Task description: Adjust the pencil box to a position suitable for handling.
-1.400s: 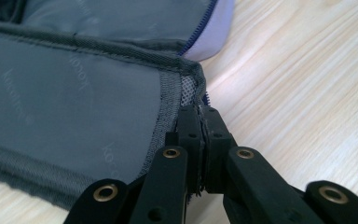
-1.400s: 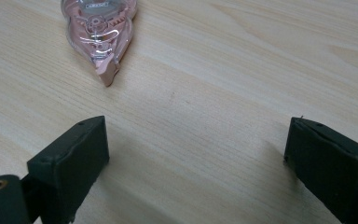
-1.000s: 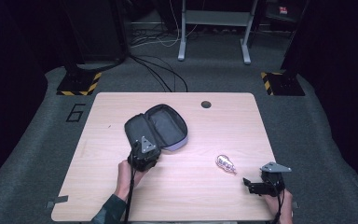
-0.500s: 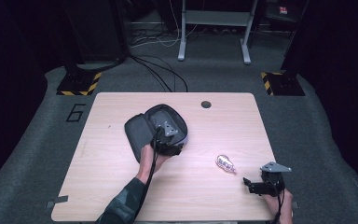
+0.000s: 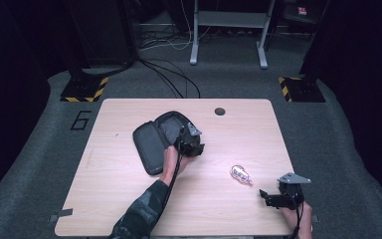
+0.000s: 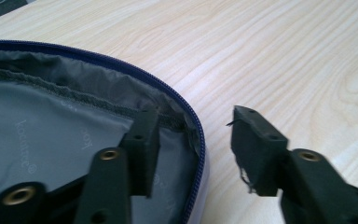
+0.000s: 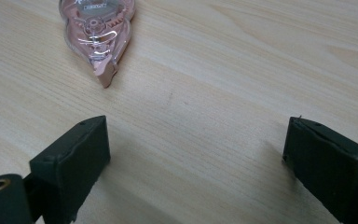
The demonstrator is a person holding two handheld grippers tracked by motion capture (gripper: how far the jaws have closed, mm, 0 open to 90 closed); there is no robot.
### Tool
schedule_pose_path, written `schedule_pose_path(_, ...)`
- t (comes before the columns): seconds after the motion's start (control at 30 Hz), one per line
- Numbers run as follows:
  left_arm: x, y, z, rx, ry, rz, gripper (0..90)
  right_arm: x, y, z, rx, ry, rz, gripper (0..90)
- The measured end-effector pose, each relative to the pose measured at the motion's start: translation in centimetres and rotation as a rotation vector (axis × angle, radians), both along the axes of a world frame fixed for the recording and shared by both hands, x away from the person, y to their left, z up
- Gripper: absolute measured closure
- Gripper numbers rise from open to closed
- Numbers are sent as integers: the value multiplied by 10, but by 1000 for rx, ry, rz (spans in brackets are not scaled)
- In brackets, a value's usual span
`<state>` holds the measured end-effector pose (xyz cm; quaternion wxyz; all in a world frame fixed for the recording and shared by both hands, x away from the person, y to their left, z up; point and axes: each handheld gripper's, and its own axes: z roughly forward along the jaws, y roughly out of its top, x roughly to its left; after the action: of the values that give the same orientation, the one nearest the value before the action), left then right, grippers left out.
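Straddling the rim of the open pouch (image 5: 160, 142), the left gripper (image 5: 191, 144) works at the case near the middle of the counter (image 5: 129, 199), a little toward the far edge. In the left gripper view one of its fingers (image 6: 142, 149) sits inside on the grey lining while the other stays outside over bare wood, with the zipped edge (image 6: 193, 135) running between them. The fingers have just been closing from a wider gape, yet the pads do not press the rim as far as the pictures show, so I read the pouch as not yet gripped.

The right gripper (image 5: 271, 197) rests near the near right corner of the counter, its fingers (image 7: 74, 163) spread wide with nothing between them. The pink correction-tape dispenser (image 7: 98, 32) lies flat on the wood just ahead of them, apart from both, between that gripper and the pouch.

Judging from this layout, the work seems to be putting the dispenser into the pouch. The case already lies unzipped with its lid folded to the left. What remains is the bulk of the job: steadying the pouch wall, picking up the dispenser, placing it inside, and perhaps closing the lid.
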<state>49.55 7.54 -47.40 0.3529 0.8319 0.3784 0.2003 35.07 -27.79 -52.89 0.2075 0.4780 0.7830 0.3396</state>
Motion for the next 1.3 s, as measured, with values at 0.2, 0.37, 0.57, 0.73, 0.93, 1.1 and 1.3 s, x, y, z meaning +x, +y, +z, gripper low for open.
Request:
schedule_pose_path(0.2, 3, -2, -8, -6, 11, -8, 743, 0, 0, 0, 0, 0, 0, 65)
schedule_pose_path(0.37, 0, -3, -10, 9, 19, -31, 843, 0, 0, 0, 0, 0, 0, 65)
schedule_pose_path(0.57, -4, -2, -12, 10, 23, -72, 875, 0, 0, 0, 0, 0, 0, 65)
schedule_pose_path(0.73, -10, -6, -13, 27, 22, -111, 877, 0, 0, 0, 0, 0, 0, 65)
schedule_pose_path(0.93, -18, -8, -13, 25, 24, -150, 876, 0, 0, 0, 0, 0, 0, 65)
schedule_pose_path(1.1, -30, -7, -12, 18, 24, -178, 875, 0, 0, 0, 0, 0, 0, 65)
schedule_pose_path(1.3, -43, 0, -13, 9, 27, -200, 867, 0, -1, 0, -6, -4, 6, 65)
